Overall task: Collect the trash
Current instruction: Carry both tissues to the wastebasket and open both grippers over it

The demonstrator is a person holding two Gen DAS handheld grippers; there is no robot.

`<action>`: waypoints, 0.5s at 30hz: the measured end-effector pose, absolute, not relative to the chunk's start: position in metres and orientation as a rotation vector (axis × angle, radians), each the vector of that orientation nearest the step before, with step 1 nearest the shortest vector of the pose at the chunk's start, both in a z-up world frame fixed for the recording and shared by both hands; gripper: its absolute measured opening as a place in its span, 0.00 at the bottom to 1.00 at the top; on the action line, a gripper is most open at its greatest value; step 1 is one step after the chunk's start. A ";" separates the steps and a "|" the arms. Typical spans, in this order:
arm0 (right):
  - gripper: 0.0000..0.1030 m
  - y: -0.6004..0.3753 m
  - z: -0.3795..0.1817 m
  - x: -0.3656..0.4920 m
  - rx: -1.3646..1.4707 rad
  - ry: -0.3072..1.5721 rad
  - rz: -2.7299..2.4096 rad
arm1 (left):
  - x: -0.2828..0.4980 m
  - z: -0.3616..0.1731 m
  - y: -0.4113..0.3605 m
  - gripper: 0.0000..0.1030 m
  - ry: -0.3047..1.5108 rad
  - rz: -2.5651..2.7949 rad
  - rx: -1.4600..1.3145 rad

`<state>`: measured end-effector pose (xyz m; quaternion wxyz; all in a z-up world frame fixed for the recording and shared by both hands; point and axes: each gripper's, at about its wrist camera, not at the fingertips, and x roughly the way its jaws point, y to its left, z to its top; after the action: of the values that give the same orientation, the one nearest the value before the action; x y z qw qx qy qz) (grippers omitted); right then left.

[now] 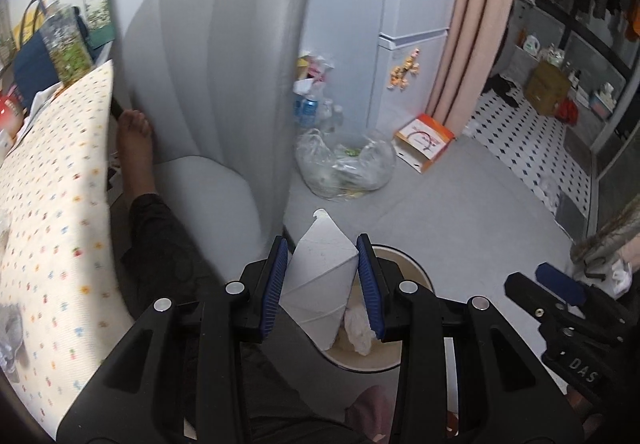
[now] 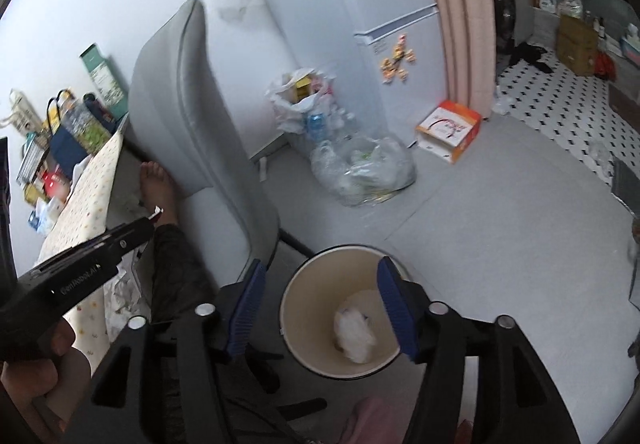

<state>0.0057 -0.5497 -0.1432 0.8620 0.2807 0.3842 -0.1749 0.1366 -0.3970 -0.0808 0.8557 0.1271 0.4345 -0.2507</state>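
My left gripper [image 1: 322,244] is shut on a white folded paper carton [image 1: 320,284], its blue pads pressing both sides. The carton hangs over the near rim of a cream round bin [image 1: 416,268], where a crumpled white tissue [image 1: 358,328] lies. In the right wrist view, my right gripper [image 2: 320,266] stands open above the bin [image 2: 288,308], nothing between its fingers. The tissue [image 2: 356,328] rests on the bin's bottom. The left gripper [image 2: 152,220] shows at the left edge of that view, with a sliver of white at its tip.
A grey chair [image 1: 216,84] stands just left of the bin, with a person's leg and bare foot [image 1: 134,136] beside it. A dotted tablecloth [image 1: 52,184] covers a table at left. A clear bag of trash [image 1: 344,164] and an orange-white box [image 1: 424,142] sit by the fridge [image 1: 412,44].
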 end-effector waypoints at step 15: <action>0.77 -0.585 -0.122 -0.033 0.587 0.752 -0.491 | 0.127 -0.064 -0.438 0.90 0.876 -0.617 0.256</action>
<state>-0.0326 -0.5846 -0.1219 0.8595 0.2796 0.3584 -0.2338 0.1268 -0.4378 -0.0637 0.8520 0.1215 0.4164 -0.2930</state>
